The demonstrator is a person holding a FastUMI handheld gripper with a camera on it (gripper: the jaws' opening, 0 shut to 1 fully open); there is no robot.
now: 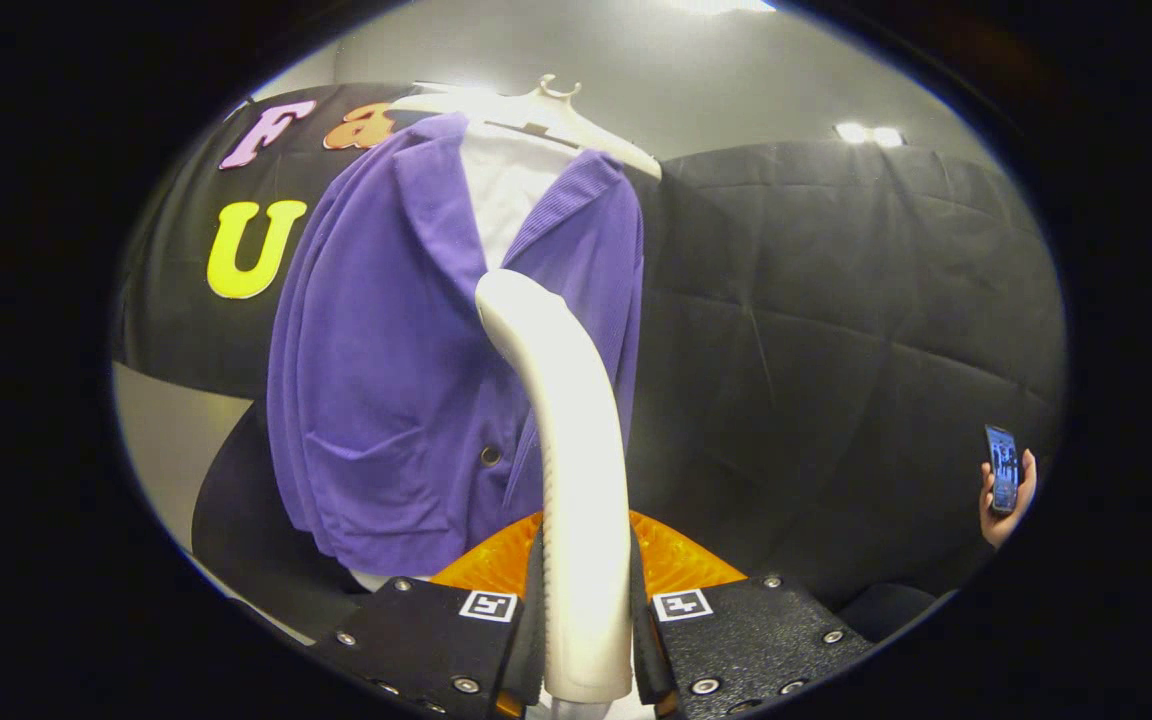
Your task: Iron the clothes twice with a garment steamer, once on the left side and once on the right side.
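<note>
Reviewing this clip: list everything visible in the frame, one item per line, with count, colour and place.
Garment steamer: one, white, handle clamped between the claw's fingers, head rising up to the jacket front.
Jacket: one, purple, hanging beyond the fingers, open at the front, a dark button low on the front.
Shirt: one, white, under the jacket at the collar opening.
Hanger: one, white, at the top of the clothes.
Orange object: one, ribbed, just ahead of the fingers behind the steamer handle; what it is I cannot tell.
Phone: one, dark, screen lit, off to the right of the fingers.
Hand: one, holding the phone.
Claw: one, black, both fingers pressing on the steamer handle.
</note>
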